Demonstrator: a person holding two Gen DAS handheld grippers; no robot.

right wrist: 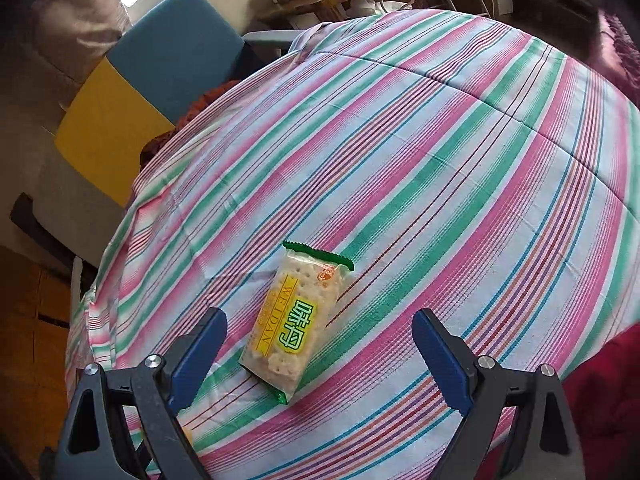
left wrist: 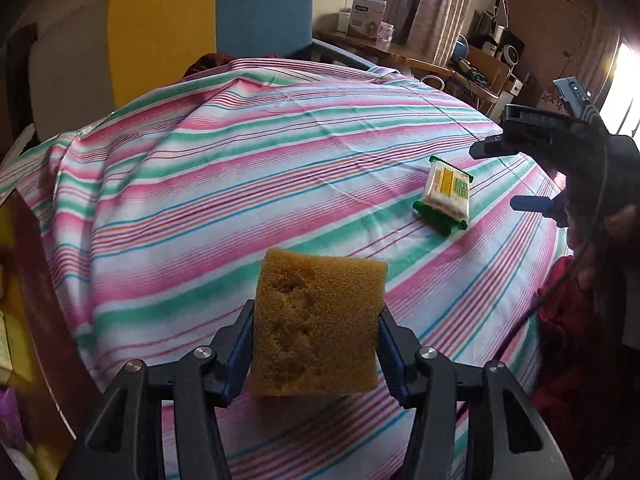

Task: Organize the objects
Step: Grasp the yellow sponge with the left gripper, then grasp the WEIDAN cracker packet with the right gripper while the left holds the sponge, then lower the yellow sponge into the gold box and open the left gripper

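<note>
A brown sponge [left wrist: 318, 326] is clamped between the blue pads of the left gripper [left wrist: 316, 350] and is held clear above the striped cloth [left wrist: 240, 168]. A packet of crackers [right wrist: 294, 326] is seen lying flat on that cloth, beyond the sponge and to its right in the left wrist view. The right gripper [right wrist: 320, 354] is held wide over the packet, which lies between its fingers but is touched by neither. A blue and yellow chair [left wrist: 208, 28] stands past the cloth's far edge.
</note>
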